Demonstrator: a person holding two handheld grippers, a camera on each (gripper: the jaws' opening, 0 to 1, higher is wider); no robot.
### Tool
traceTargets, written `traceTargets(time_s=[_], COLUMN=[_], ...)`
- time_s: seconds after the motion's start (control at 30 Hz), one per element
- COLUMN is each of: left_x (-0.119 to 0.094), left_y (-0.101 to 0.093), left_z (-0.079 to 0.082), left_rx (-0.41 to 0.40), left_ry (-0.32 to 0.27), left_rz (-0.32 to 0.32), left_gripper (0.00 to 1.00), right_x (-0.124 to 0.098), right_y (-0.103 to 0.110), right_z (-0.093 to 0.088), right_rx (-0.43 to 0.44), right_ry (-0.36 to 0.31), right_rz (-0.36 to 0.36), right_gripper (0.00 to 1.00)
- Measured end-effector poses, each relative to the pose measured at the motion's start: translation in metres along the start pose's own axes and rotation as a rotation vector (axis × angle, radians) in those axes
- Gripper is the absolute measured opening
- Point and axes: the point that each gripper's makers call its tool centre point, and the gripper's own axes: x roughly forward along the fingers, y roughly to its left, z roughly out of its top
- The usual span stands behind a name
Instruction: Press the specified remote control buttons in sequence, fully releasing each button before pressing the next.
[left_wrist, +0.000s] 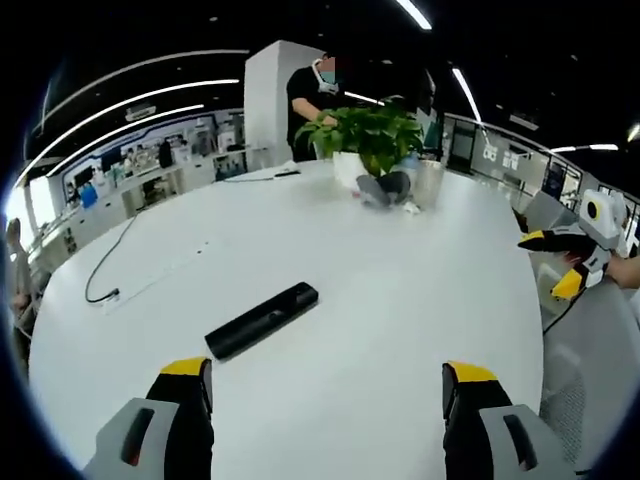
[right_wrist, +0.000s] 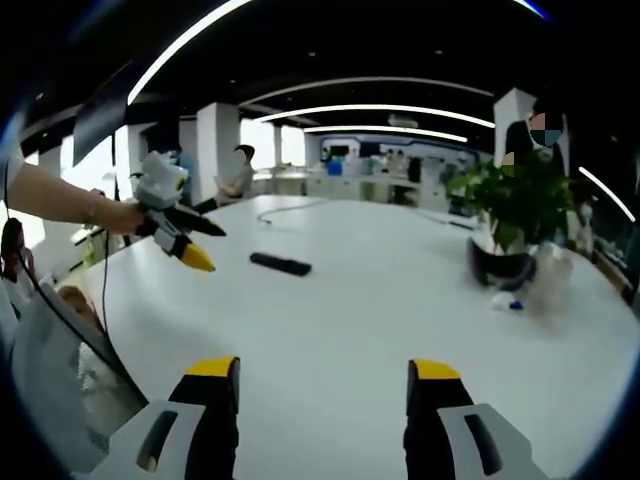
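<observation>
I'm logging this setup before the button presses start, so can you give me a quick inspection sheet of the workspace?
Surface: white table, mostly bare.
Job's things: black remote lying flat, untouched.
Clutter: potted plant, a dark object at its base, a clear container beside it.
Grippers: left gripper open above the table near the remote; right gripper open, held off the table's edge.
Cables: thin black cable trailing across the far side.
Surroundings: open office, ceiling light strips, people standing behind.
</observation>
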Motion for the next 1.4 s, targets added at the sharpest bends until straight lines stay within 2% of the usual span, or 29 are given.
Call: traceTargets(time_s=[0.3, 0.53, 0.67, 0.77, 1.0, 1.1, 1.23, 1.4], left_x=[0.004, 0.010, 0.017, 0.022, 0.032, 0.037, 0.038, 0.040], left_y=[0.005, 0.009, 0.007, 0.009, 0.014, 0.019, 0.025, 0.033], left_z=[0.003, 0.014, 0.015, 0.014, 0.024, 0.019, 0.021, 0.025], left_rx=[0.037, 0.116, 0.169, 0.203, 0.176, 0.157, 0.130, 0.146], left_ry=[0.019, 0.027, 0.053, 0.082, 0.060, 0.095, 0.107, 0.108], left_rz=[-0.014, -0.036, -0.065, -0.058, -0.077, -0.095, -0.106, -0.098], left_gripper=[0.99, 0.98, 0.96, 0.96, 0.96, 0.96, 0.96, 0.94], right_x=[0.000, 0.000, 0.000, 0.000, 0.000, 0.000, 0.001, 0.002], right_y=[0.001, 0.002, 0.000, -0.002, -0.001, -0.002, 0.000, 0.001], right_z=[-0.001, -0.002, -0.002, -0.002, -0.001, -0.001, -0.003, -0.004], right_rx=[0.004, -0.003, 0.003, 0.006, 0.006, 0.007, -0.002, -0.004], right_ry=[0.007, 0.011, 0.008, 0.008, 0.004, 0.004, 0.017, 0.022], right_rz=[0.010, 0.012, 0.005, -0.002, -0.004, -0.005, 0.001, 0.004], right_gripper=[0.63, 0.63, 0.63, 0.63, 0.64, 0.64, 0.63, 0.63])
